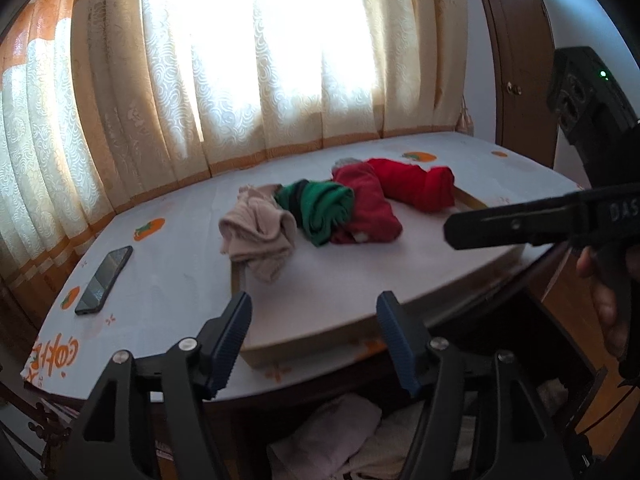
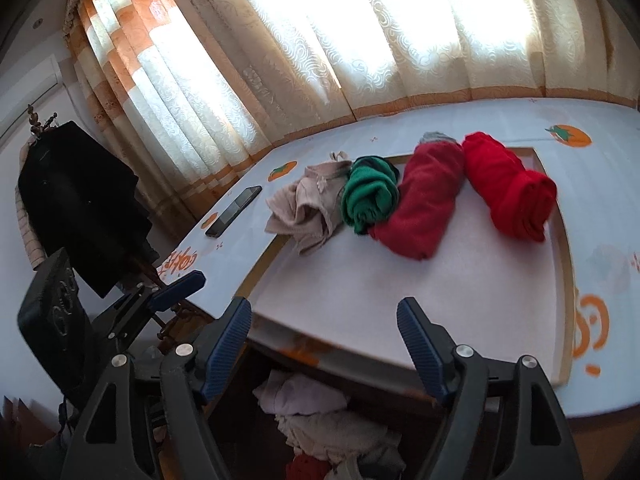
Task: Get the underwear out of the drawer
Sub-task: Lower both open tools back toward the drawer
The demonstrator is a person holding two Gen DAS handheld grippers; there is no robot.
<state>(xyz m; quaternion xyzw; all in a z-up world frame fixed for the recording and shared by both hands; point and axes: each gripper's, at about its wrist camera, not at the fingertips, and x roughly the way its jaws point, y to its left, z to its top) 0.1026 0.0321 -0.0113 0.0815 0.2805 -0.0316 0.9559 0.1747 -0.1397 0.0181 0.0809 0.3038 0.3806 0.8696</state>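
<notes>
Several pieces of underwear lie in a row on a white board (image 2: 400, 292) on the table: a beige one (image 1: 256, 232) (image 2: 308, 208), a green one (image 1: 324, 208) (image 2: 370, 196), a dark red one (image 1: 364, 208) (image 2: 424, 204) and a bright red roll (image 1: 416, 184) (image 2: 508, 184). Below the table edge the open drawer (image 2: 320, 420) (image 1: 344, 432) holds pale crumpled clothes. My left gripper (image 1: 316, 344) is open and empty above the drawer. My right gripper (image 2: 326, 344) is open and empty above the drawer, too. The right gripper also shows in the left wrist view (image 1: 520, 226).
A black phone (image 1: 104, 280) (image 2: 234, 210) lies on the table's left part. Curtains (image 2: 360, 40) hang behind the table. A dark garment (image 2: 80, 200) hangs on a stand at the left. A wooden door (image 1: 516, 60) stands at the right.
</notes>
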